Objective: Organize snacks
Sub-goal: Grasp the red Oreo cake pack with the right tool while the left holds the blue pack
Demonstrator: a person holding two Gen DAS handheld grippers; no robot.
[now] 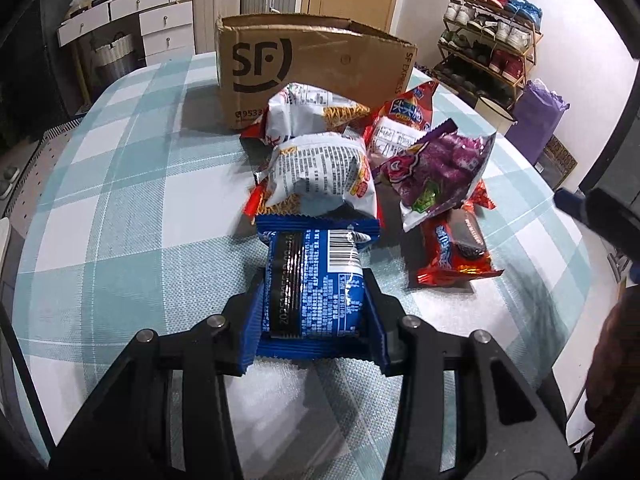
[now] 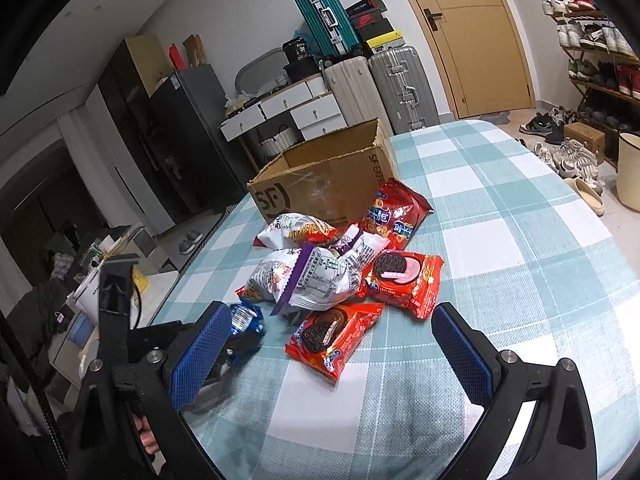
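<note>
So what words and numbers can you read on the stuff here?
"SF": big logo on the cardboard box.
"SF EXPRESS": along the box's corner edge.
"9533": bottom of the box front, the rest hidden.
Blue snack pack in the left claw: barcode and print too blurred.
Other snack bags: print too small to read.

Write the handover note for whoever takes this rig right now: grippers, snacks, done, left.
Left hand-held gripper: shut on the blue cookie pack, just above the checked tablecloth.
Right hand-held gripper: open, empty, facing the pile.
Snack pile lies in front of the open SF cardboard box; no snacks are visible inside from here.
Done: one pack gripped.
Left: box the blue pack, then the rest.
</note>
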